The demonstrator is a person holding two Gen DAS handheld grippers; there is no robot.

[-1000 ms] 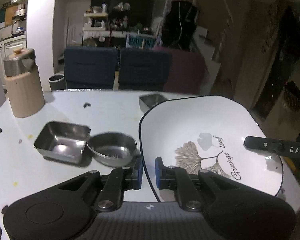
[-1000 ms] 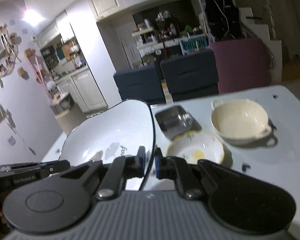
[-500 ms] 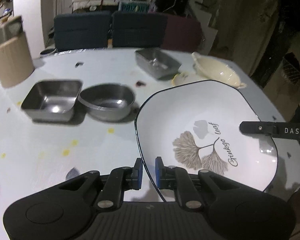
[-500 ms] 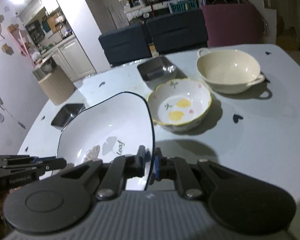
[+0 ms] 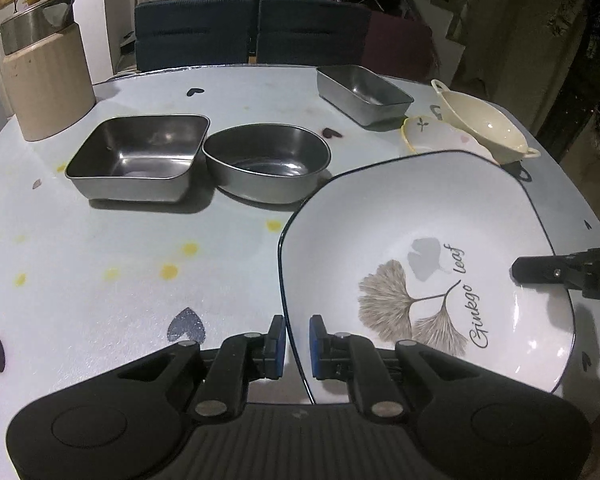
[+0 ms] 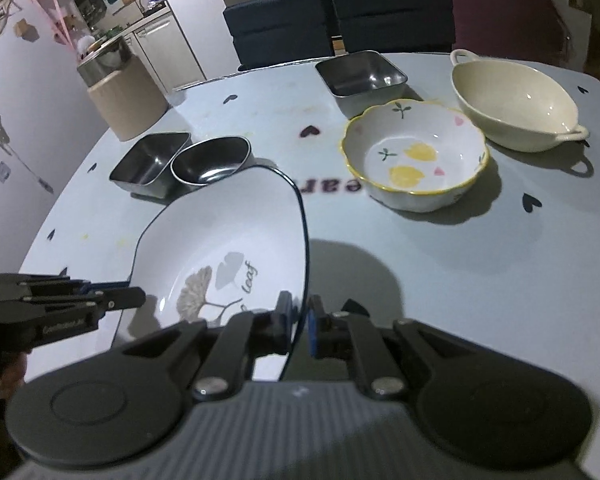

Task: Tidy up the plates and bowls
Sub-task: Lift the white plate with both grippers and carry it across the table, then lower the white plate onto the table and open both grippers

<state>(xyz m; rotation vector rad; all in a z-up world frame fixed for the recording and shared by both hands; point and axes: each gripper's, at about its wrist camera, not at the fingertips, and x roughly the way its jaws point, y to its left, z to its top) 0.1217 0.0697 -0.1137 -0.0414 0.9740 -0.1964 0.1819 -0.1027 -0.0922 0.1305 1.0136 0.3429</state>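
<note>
A large white ginkgo leaf plate with a dark rim is held above the table by both grippers. My left gripper is shut on its near left rim. My right gripper is shut on the opposite rim of the plate. The right gripper also shows at the right in the left wrist view. A yellow-rimmed flowered bowl and a cream handled bowl sit at the right.
A square steel tray and an oval steel bowl stand side by side at the middle left. Another steel tray stands further back. A beige canister stands at the far left. Dark chairs line the table's far edge.
Both grippers have lowered the plate towards the table and tipped it flatter. The view has tilted down, so more of the table and its bowls shows.
</note>
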